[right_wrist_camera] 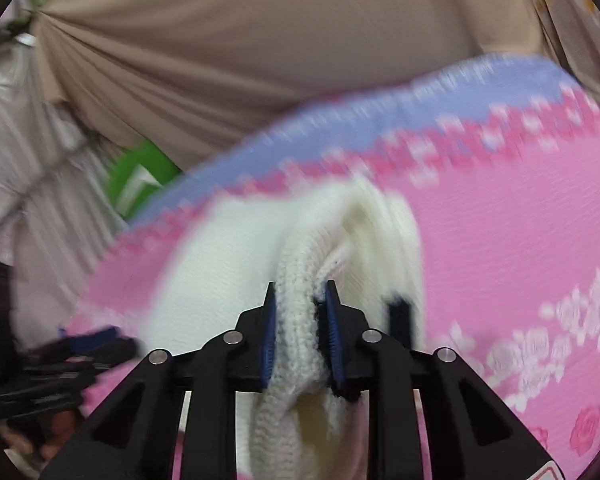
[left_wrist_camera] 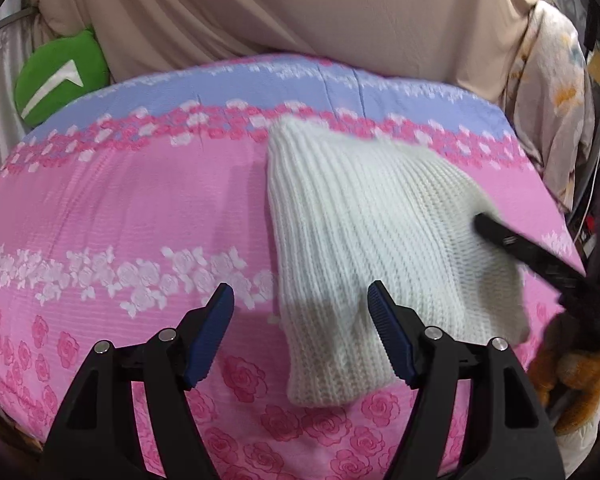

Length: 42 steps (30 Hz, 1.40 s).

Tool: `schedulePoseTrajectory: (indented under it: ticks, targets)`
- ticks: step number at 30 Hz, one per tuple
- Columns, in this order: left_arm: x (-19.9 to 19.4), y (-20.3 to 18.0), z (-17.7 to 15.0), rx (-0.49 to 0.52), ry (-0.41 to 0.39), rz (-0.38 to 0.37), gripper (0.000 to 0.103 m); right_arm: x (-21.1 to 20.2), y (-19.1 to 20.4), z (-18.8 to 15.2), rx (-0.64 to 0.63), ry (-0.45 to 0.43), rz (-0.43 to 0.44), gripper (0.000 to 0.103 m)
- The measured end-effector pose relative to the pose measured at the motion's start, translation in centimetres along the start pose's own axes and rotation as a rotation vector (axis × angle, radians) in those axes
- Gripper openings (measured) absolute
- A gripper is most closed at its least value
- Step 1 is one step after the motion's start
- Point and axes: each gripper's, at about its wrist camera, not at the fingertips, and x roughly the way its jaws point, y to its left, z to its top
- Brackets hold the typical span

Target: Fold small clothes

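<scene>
right wrist view: knit pinched, left fingers wide

right wrist view: right gripper [right_wrist_camera: 300, 308] clamped on a bunched fold of white knit garment [right_wrist_camera: 300, 264], blue fingers [right_wrist_camera: 269, 328] pressed to either side of it. blurred beyond. left wrist view: left gripper [left_wrist_camera: 300, 320] spread wide, holding nothing, poised over the near edge of the same garment [left_wrist_camera: 364, 220]. spread on the pink rose-print bed cover [left_wrist_camera: 120, 200], right of centre, far right edge lifted. green cushion [left_wrist_camera: 60, 76] at far left; beige drape [left_wrist_camera: 280, 8] behind.
</scene>
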Motion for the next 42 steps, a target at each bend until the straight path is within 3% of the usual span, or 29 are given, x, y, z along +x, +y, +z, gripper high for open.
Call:
schedulePoseTrajectory:
  ticks: [2, 4, 5, 7, 10, 13, 15, 18, 21, 22, 24, 28, 30, 32, 35, 39, 42]
  targets:
    - [-1.0, 0.1, 0.8, -0.014, -0.04, -0.012, 0.067, -3.1, 1.1, 1.4, -0.022, -0.117, 0.084, 0.019]
    - [-1.1, -0.2, 1.3, -0.011, -0.053, -0.024, 0.067, -3.4, -0.1, 1.3, 0.022, -0.126, 0.076, 0.019]
    - [-0.7, -0.5, 1.4, -0.003, -0.046, -0.027, 0.067, -2.3, -1.3, 0.7, 0.041, -0.089, 0.006, 0.019]
    - [0.9, -1.1, 1.3, 0.014, -0.005, -0.034, 0.067, 1.5, -4.8, -1.6, 0.08, 0.071, -0.201, 0.018]
    - [3.6, -1.9, 0.4, 0.032, 0.052, -0.019, 0.067, 0.5, -6.2, -2.4, 0.177, 0.06, -0.114, 0.018]
    - [4.5, -2.3, 0.1, 0.041, 0.054, -0.003, 0.069, -2.9, -4.3, -1.2, 0.123, -0.021, -0.119, 0.018]
    - [4.3, -2.4, 0.1, 0.039, 0.054, 0.002, 0.069, -4.4, -3.8, -1.5, 0.107, -0.033, -0.128, 0.025]
    - [2.9, -2.2, 0.2, 0.021, 0.042, -0.018, 0.068, -4.4, -4.2, -3.5, 0.11, 0.056, -0.148, 0.038]
    - [1.7, -3.3, -0.1, 0.048, 0.033, -0.047, 0.071, -3.5, -4.6, -5.5, 0.141, 0.114, -0.095, 0.042]
    - [1.7, -3.8, -0.3, 0.064, 0.037, -0.059, 0.071, -3.0, -4.4, -6.1, 0.128, 0.128, -0.101, 0.041]
    - [2.3, -4.6, -0.8, 0.092, 0.055, -0.046, 0.071, -2.6, -3.3, -6.7, 0.074, 0.138, -0.132, 0.013]
    - [3.5, -4.5, -2.1, 0.128, 0.104, 0.034, 0.065, -5.7, -0.6, -6.3, 0.023, 0.053, -0.073, 0.011]
    - [3.9, -3.8, -2.8, 0.12, 0.124, 0.041, 0.066, -5.1, -1.1, -7.2, 0.027, 0.091, -0.1, 0.011]
    - [4.2, -3.7, -3.2, 0.122, 0.134, 0.049, 0.066, -2.4, -3.0, -9.3, 0.049, 0.19, -0.176, 0.01]
    - [4.5, -3.9, -3.6, 0.126, 0.143, 0.057, 0.066, -2.9, -2.9, -9.3, 0.068, 0.163, -0.15, 0.01]
    - [4.0, -4.2, -3.6, 0.125, 0.137, 0.052, 0.066, -5.2, -1.6, -7.6, 0.064, 0.085, -0.131, 0.018]
    - [3.0, -4.2, -3.4, 0.124, 0.11, 0.053, 0.066, -6.4, -0.6, -5.8, 0.031, 0.026, -0.134, 0.018]
